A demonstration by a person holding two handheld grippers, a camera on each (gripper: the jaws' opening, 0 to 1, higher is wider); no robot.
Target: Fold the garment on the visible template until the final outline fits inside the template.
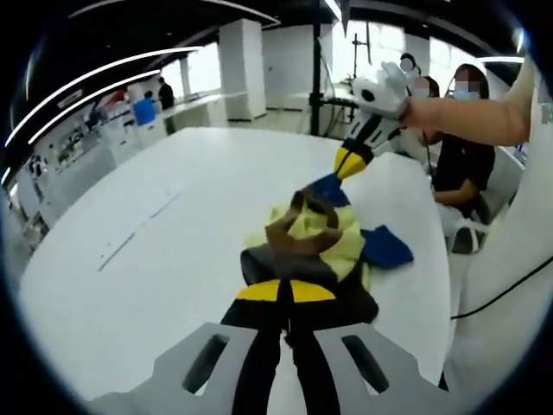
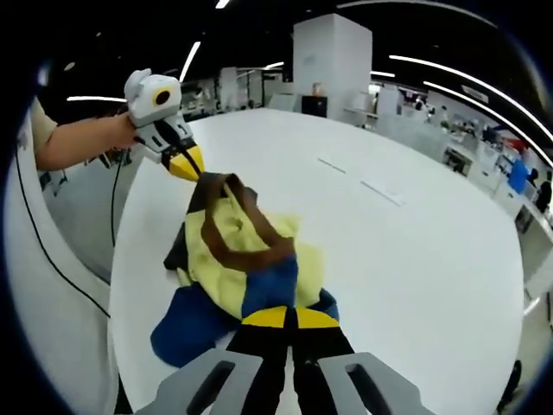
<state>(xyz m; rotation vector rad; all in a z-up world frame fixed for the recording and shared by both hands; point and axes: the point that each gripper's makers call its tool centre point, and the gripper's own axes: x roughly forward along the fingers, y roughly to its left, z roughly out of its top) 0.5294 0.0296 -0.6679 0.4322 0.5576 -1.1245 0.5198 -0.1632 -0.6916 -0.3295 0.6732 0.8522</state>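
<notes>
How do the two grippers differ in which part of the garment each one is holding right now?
The left gripper is shut on a dark, black-brown edge of the garment; the right gripper is shut on a blue part. In the right gripper view, the left gripper sits at the far end of the cloth and the right gripper at the near end. Both have yellow-tipped black jaws and hold the garment bunched over the white table.

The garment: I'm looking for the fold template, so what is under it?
Under the bunched garment only the bare white table shows around its edges. Both grippers' fingers pinch it. Whatever lies beneath the cloth is covered.
</notes>
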